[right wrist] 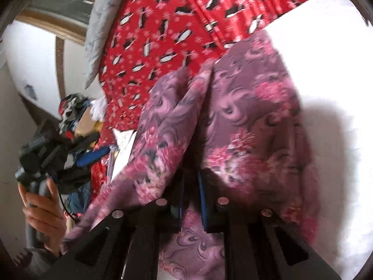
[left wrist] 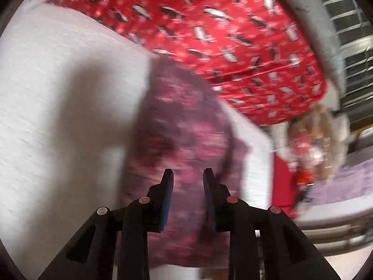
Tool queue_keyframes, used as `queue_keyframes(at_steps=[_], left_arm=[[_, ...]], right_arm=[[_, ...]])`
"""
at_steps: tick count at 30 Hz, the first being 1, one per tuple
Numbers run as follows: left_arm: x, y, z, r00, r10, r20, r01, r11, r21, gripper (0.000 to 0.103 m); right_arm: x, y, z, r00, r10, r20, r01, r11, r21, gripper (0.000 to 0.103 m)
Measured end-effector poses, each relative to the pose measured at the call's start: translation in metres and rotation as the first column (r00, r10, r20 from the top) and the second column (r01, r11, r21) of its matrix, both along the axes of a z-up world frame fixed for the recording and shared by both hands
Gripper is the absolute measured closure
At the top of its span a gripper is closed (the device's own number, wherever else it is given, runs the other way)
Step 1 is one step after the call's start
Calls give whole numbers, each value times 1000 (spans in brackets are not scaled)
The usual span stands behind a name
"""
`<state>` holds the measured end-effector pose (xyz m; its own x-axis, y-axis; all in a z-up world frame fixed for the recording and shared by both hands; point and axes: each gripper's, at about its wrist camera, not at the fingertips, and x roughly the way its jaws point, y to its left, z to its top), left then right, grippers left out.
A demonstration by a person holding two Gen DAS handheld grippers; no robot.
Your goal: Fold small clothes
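Left hand-held gripper (left wrist: 188, 175) agape, right hand-held gripper (right wrist: 191, 182) clamped.

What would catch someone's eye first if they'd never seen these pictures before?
Probably the bright red penguin-print fabric across the top of both views. Next, the purple and pink floral garment lying on the white surface, with the right gripper pinching a raised fold of it. The left gripper hovers open over the same garment.

Both wrist views look down close over the purple garment (left wrist: 184, 126) (right wrist: 244, 116); both share the red blanket (left wrist: 233, 35) (right wrist: 177, 23).
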<state>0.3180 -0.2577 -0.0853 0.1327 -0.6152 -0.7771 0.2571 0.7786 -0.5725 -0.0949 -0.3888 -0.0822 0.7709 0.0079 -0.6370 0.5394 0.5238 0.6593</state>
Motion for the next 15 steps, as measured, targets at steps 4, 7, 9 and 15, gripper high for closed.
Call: queue_keyframes(at_steps=[4, 7, 9, 15], left_arm=[[2, 0, -33, 999, -5, -42, 6, 1000, 28, 78], [0, -4, -42, 1000, -11, -5, 11, 1000, 25, 76], [-1, -9, -41, 1000, -25, 17, 24, 999, 42, 76], [-14, 4, -15, 998, -42, 54, 41, 999, 23, 76]], right_arm=[[-21, -13, 20, 980, -190, 60, 190, 982, 10, 58], [-2, -19, 28, 984, -162, 70, 160, 987, 32, 48], [24, -17, 30, 995, -101, -4, 101, 995, -15, 39], [78, 7, 42, 969, 62, -240, -123, 961, -250, 94]])
